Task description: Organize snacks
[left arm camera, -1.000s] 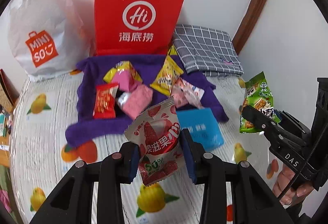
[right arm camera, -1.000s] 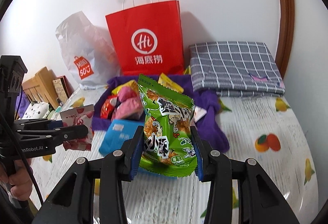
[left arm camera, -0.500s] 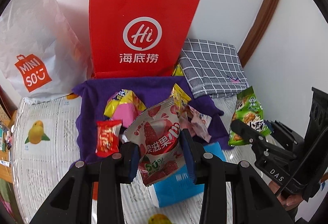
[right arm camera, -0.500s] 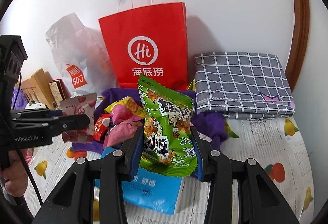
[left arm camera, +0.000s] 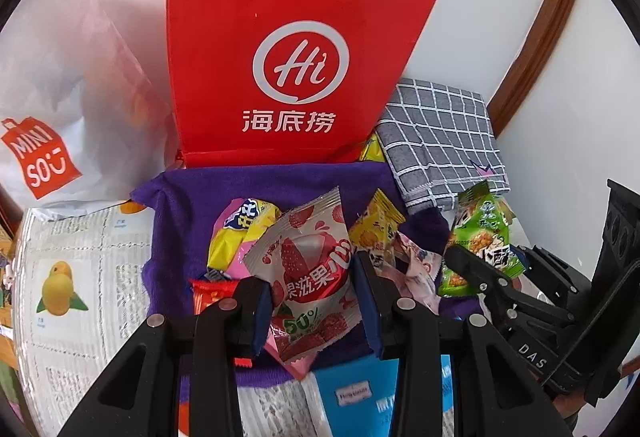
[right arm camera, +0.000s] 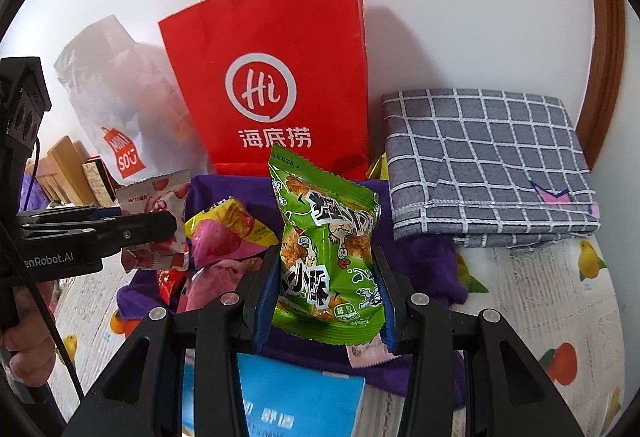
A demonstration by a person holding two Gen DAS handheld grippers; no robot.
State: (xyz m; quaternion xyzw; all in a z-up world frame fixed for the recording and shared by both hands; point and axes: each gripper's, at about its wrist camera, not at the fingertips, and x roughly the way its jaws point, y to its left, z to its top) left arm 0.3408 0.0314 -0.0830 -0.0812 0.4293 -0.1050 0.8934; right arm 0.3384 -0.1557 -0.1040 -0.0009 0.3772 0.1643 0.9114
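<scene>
My left gripper [left arm camera: 312, 301] is shut on a white-and-red strawberry snack packet [left arm camera: 308, 269], held upright over a purple cloth [left arm camera: 180, 221]. In the right wrist view that same strawberry packet [right arm camera: 154, 221] shows at the left in the left gripper [right arm camera: 160, 227]. My right gripper [right arm camera: 326, 297] is shut on a green snack packet [right arm camera: 328, 249], also upright; the left wrist view has this green packet [left arm camera: 480, 237] at the right. Loose snacks lie on the cloth: a yellow-and-pink pack [left arm camera: 240, 229], a yellow packet [left arm camera: 374, 225], a red packet [left arm camera: 208, 293]. A red paper bag [left arm camera: 296, 61] stands right behind the cloth.
A white plastic bag [left arm camera: 48, 117] leans left of the red bag [right arm camera: 272, 85]. A folded grey checked cloth [right arm camera: 484, 161] lies at the right. A blue box [right arm camera: 296, 397] sits near the front of the fruit-print tablecloth [right arm camera: 560, 297]. A wall closes the back; wooden items [right arm camera: 60, 165] stand far left.
Both grippers have moved forward toward the red bag with their packets still held. The bag and purple cloth now look larger and closer, and the blue box has slid under the grippers.
</scene>
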